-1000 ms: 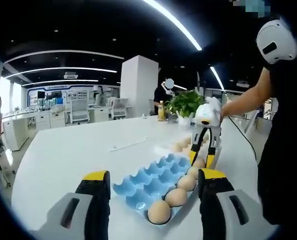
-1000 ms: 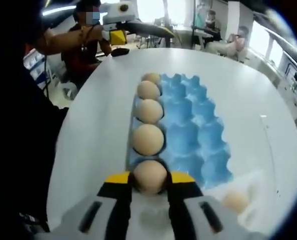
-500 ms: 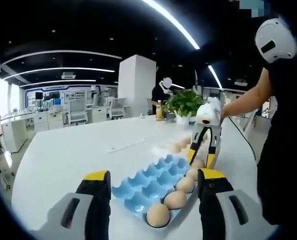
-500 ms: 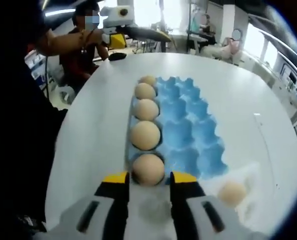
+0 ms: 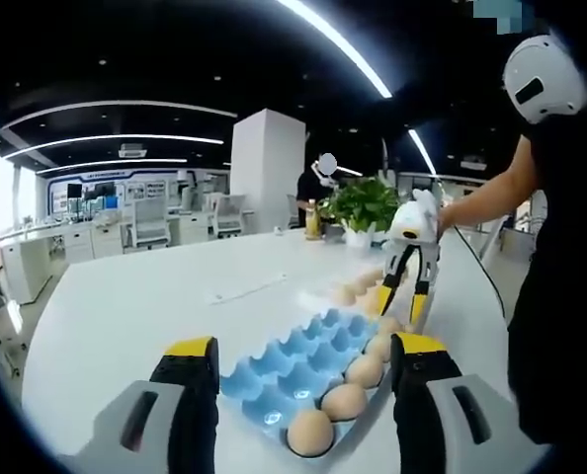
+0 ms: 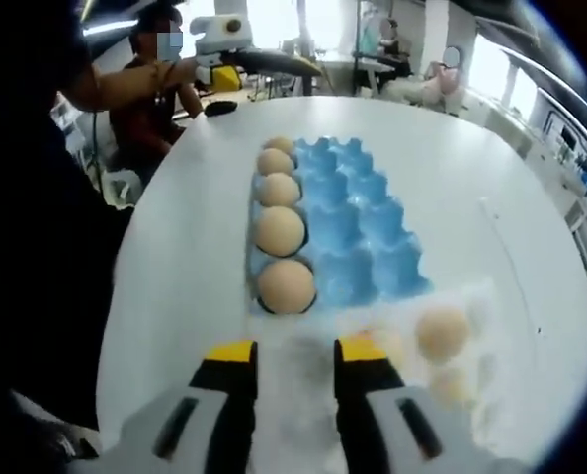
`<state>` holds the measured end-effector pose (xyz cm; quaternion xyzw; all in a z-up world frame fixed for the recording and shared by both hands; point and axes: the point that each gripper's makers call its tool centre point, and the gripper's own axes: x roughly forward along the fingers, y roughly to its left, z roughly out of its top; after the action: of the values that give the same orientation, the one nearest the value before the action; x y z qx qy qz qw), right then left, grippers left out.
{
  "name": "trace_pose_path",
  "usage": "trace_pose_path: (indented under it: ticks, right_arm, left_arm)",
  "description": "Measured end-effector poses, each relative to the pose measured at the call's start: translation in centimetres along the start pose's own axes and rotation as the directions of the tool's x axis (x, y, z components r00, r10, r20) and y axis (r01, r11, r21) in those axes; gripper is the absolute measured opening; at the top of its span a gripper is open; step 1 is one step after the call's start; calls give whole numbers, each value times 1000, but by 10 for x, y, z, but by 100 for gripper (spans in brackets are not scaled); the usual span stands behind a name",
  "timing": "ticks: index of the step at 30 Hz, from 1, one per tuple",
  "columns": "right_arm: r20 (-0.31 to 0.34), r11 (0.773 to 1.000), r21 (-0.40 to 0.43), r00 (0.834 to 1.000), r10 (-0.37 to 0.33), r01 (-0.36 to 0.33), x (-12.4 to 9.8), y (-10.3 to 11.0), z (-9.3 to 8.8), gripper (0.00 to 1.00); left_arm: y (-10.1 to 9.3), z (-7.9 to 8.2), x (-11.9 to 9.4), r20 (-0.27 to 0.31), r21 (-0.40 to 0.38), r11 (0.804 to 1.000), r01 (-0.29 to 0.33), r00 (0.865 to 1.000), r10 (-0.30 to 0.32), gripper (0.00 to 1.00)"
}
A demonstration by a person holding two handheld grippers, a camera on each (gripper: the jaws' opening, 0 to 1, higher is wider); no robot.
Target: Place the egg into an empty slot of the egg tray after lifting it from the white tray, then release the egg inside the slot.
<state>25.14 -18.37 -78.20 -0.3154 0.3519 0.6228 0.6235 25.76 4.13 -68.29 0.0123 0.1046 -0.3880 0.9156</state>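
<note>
A blue egg tray [image 6: 358, 237] lies on the white table, with several eggs filling its left row. The nearest egg [image 6: 286, 285] rests in the end slot, just beyond my right gripper [image 6: 295, 353], which is open with nothing between its fingers. Beside the fingers to the right is the white tray [image 6: 476, 296] holding a loose egg [image 6: 442, 333]. In the left gripper view the egg tray [image 5: 293, 360] lies ahead of my open left gripper [image 5: 303, 348]. The right gripper [image 5: 400, 306] hangs over the tray's far end.
A person stands at the right of the table [image 5: 125, 306], a hand on the right gripper. A potted plant [image 5: 365, 205] and a bottle stand at the far edge. A thin strip [image 5: 246, 287] lies mid-table. Desks and chairs fill the room behind.
My right gripper opened, let go of the egg and drew back; the egg now sits in the nearest slot of the blue tray. The left gripper has hardly moved.
</note>
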Motion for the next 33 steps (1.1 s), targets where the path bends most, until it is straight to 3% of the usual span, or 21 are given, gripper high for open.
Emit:
trace_pose_path:
  ticks: [6, 9, 10, 14, 20, 23, 25, 31, 33]
  right_arm:
    - [62, 995, 58, 995, -81, 77, -25, -20, 7, 29]
    - [81, 992, 103, 994, -74, 66, -29, -22, 10, 29]
    - [68, 992, 73, 992, -107, 102, -31, -28, 8, 29]
    - [56, 990, 67, 990, -131, 127, -32, -35, 8, 29]
    - [-33, 987, -22, 987, -160, 159, -15, -48, 2, 28]
    - [-49, 991, -29, 990, -135, 134, -6, -46, 3, 29]
    - [-99, 989, -60, 985, -141, 135, 1, -51, -1, 28]
    - [-166, 997, 50, 985, -53, 62, 2, -53, -6, 28]
    - [-184, 999, 23, 983, -23, 27, 4, -54, -7, 28]
  left_arm:
    - [0, -3, 1, -3, -5, 1000, 3, 1000, -3, 72]
    - [-2, -3, 1, -2, -6, 1000, 7, 1000, -7, 71]
    - [-2, -3, 1, 0, -6, 1000, 7, 1000, -7, 71]
    - [0, -4, 0, -3, -9, 1000, 5, 1000, -5, 71]
    - [0, -5, -1, -6, -13, 1000, 1, 1000, -1, 71]
    - [1, -6, -2, -8, -11, 1000, -1, 1000, 1, 71]
    - [1, -6, -2, -7, -13, 1000, -4, 1000, 4, 71]
    - [1, -8, -5, -13, -12, 1000, -7, 1000, 7, 71]
    - [1, -7, -5, -12, -10, 1000, -8, 1000, 8, 71]
